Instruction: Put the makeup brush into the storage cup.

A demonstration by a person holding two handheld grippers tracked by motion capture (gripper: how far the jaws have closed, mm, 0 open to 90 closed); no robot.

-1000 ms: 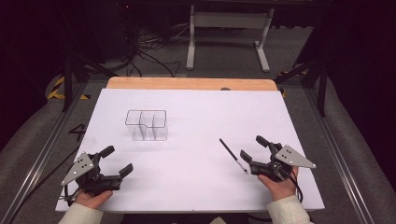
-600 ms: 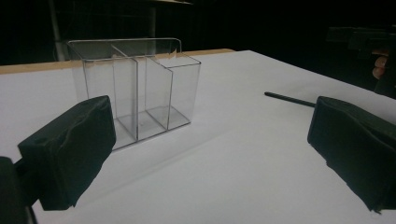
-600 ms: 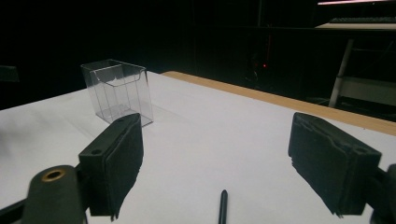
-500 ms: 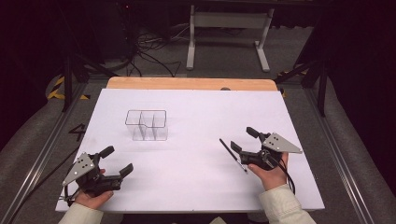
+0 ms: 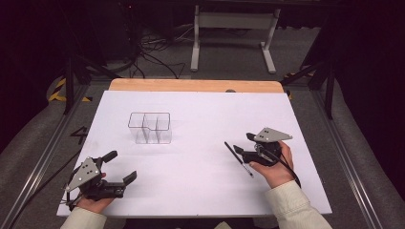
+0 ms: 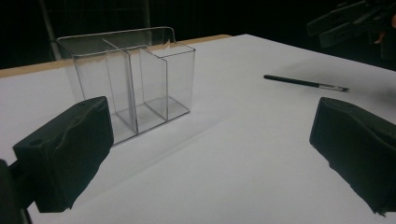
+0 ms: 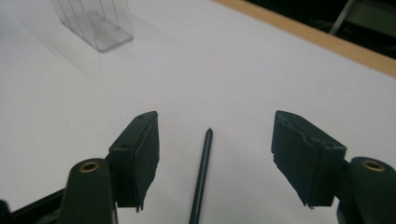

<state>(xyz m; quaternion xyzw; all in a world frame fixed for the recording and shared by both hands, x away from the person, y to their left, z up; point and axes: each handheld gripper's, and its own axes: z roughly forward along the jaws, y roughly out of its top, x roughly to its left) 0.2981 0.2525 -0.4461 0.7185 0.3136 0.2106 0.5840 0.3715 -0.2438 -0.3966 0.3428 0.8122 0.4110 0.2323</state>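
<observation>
A thin black pen (image 7: 201, 179) lies flat on the white table (image 5: 200, 191) between the spread jaws of the right tongs (image 7: 215, 154), untouched. It looks light, stiff and apt to roll, best pinched mid-shaft, across its length. The left tongs (image 6: 210, 154) also gape, holding nothing. Beyond them, well apart from the pen, a clear plastic organizer (image 6: 128, 81) stands upright.

Pen (image 7: 201, 172) cut off at bottom edge, right gripper view; organiser (image 7: 93, 21) cropped at top
</observation>
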